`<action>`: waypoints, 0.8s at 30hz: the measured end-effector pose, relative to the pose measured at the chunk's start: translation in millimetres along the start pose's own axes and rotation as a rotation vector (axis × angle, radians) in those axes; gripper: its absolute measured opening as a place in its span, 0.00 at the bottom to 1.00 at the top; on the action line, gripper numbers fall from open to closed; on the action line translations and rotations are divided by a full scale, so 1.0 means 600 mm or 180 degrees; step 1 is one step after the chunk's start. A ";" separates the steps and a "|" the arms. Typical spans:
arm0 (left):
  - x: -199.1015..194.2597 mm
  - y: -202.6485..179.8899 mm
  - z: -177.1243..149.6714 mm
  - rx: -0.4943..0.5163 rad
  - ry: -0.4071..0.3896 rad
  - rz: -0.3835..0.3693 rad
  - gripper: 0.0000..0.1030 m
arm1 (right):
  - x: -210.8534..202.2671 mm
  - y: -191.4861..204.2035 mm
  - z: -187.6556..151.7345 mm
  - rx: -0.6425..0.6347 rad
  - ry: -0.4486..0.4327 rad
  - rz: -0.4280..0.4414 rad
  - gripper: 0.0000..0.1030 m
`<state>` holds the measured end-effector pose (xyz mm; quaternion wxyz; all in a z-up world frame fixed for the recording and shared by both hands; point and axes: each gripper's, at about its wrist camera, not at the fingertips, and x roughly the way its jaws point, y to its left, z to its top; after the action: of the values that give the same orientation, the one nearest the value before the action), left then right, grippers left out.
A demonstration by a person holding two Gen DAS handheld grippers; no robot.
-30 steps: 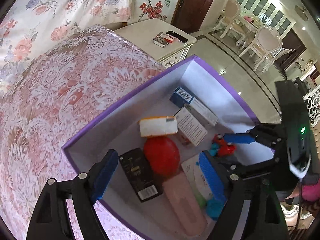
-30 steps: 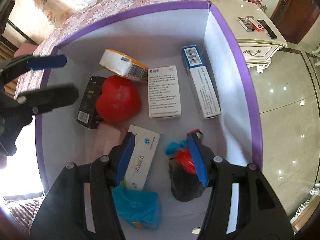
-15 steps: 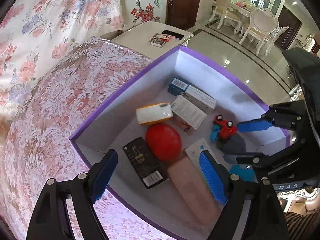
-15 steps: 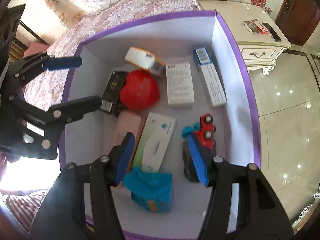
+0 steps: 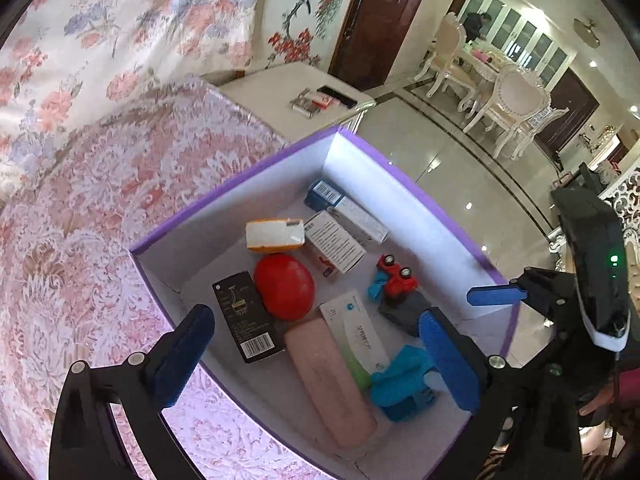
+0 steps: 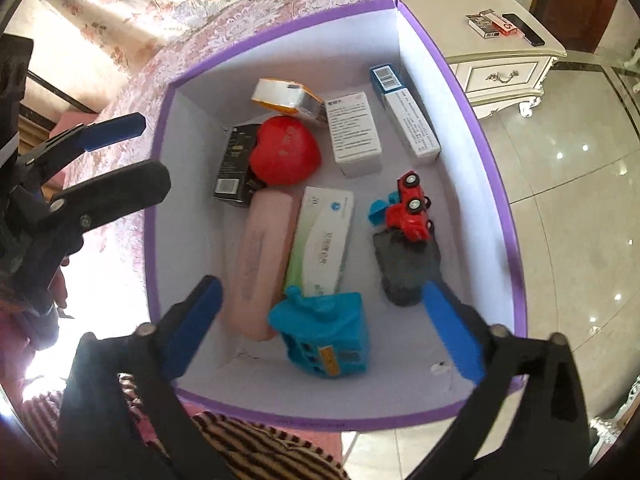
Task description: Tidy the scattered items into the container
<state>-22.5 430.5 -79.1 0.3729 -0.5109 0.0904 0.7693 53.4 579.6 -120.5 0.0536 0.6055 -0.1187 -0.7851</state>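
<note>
A purple-rimmed white box (image 5: 240, 184) (image 6: 496, 184) stands on the bed. Inside lie a red heart (image 5: 285, 286) (image 6: 285, 156), a red toy car (image 5: 396, 278) (image 6: 412, 208) on a dark block (image 6: 404, 268), a blue toy house (image 5: 400, 384) (image 6: 324, 338), a pink case (image 5: 330, 376) (image 6: 260, 260), a black carton (image 5: 245, 316) and several white medicine boxes (image 6: 352, 132). My left gripper (image 5: 320, 360) is open and empty above the box's near side. My right gripper (image 6: 320, 320) is open and empty above the box.
A pink floral bedspread (image 5: 80, 200) lies under the box. A cream nightstand (image 6: 508, 60) with a phone and small packs stands beyond it. Glossy tiled floor (image 5: 460, 168) and white dining chairs (image 5: 512, 112) are to the right.
Both grippers have risen and drawn back from the box. The right gripper has opened and left the red toy car on the dark block inside.
</note>
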 end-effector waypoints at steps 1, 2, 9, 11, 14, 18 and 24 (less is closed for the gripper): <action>-0.009 -0.002 0.001 -0.0003 -0.0034 -0.0036 1.00 | -0.006 0.005 -0.002 0.0011 -0.0029 0.0005 1.00; -0.018 -0.003 0.001 -0.0012 -0.0071 -0.0079 1.00 | -0.012 0.010 -0.005 0.0022 -0.0059 0.0010 1.00; -0.094 -0.022 0.014 0.0026 -0.0368 0.0189 1.00 | -0.051 0.041 -0.020 0.0107 -0.0212 0.0072 1.00; -0.116 -0.028 0.021 0.0050 -0.0442 0.0420 1.00 | -0.063 0.045 -0.024 0.0176 -0.0244 0.0055 1.00; -0.139 -0.035 0.036 0.0069 -0.0458 0.0837 1.00 | -0.084 0.052 -0.028 0.0243 -0.0273 -0.0044 1.00; -0.150 -0.034 0.045 0.0037 -0.0351 0.1089 1.00 | -0.108 0.070 -0.034 0.0326 -0.0252 -0.0190 1.00; -0.149 -0.032 0.042 -0.0008 -0.0038 0.1120 1.00 | -0.122 0.103 -0.033 0.0332 -0.0084 -0.0468 1.00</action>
<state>-9.9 413.9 13.4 0.2323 -0.4831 0.1752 0.8258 88.1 534.2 -41.0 -0.0374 0.6042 -0.1153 -0.7876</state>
